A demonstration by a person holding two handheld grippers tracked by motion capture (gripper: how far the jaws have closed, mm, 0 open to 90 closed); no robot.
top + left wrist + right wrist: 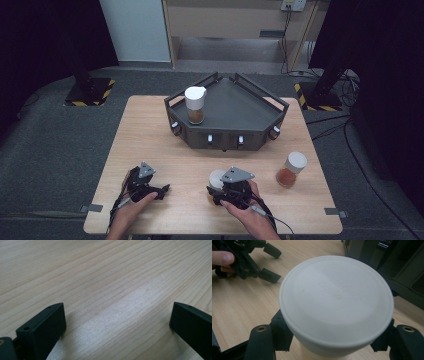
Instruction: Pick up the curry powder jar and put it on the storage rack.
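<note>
The right tongs (220,196), low and right of centre in the high view, pinch a white-lidded jar (216,179) just under its lid; the left tongs (162,190), at the lower left, rest on the desk (150,145) with jaws spread and nothing between them.

By my judgement the work is loading jars into the dark tray (227,102) at the upper middle. One jar (195,105) already stands upright in the tray's left part. The gripped jar is not yet lifted clear, as far as I can tell. A third jar (291,170) waits tilted at the lower right, well apart from the tray.

The right gripper view shows the lid (337,302) close up with both jaws pressed to the jar's sides, a contact the high view hides under the grey plate. The left gripper view shows bare wood grain between the spread jaws.
</note>
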